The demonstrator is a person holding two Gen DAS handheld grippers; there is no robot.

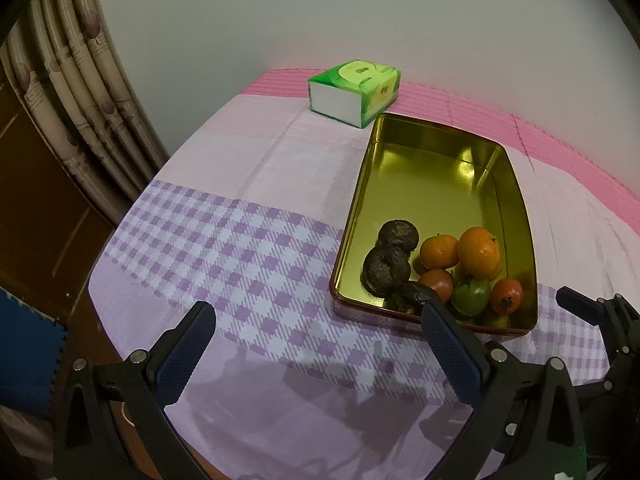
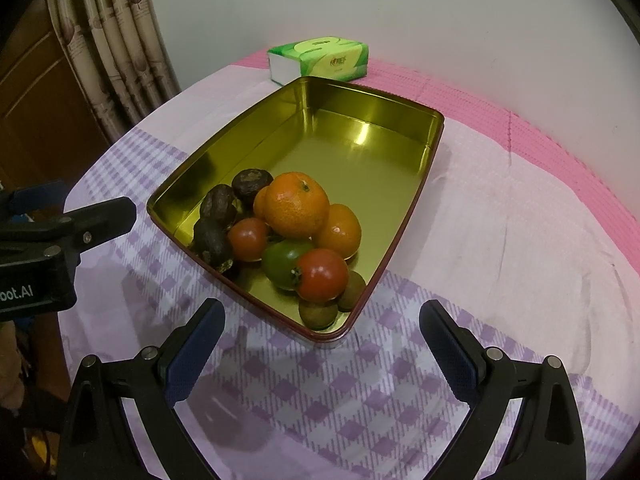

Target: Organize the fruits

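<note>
A gold metal tin (image 1: 432,184) (image 2: 360,152) sits on the checked tablecloth with fruit heaped at its near end: oranges (image 1: 478,250) (image 2: 296,204), red tomatoes (image 1: 506,295) (image 2: 322,274), a green tomato (image 1: 472,294) (image 2: 282,258), dark wrinkled fruits (image 1: 386,268) (image 2: 218,204) and brown kiwis (image 2: 318,314). My left gripper (image 1: 316,322) is open and empty above the cloth, left of the tin's near corner. My right gripper (image 2: 322,322) is open and empty just in front of the tin's near edge. The right gripper's finger (image 1: 580,304) shows in the left wrist view, the left gripper's finger (image 2: 100,220) in the right wrist view.
A green tissue pack (image 1: 354,92) (image 2: 320,58) lies behind the tin near the wall. A pink mat (image 1: 560,140) (image 2: 560,148) covers the table's far side. A curtain (image 1: 80,80) (image 2: 108,40) hangs at the left, beyond the table edge.
</note>
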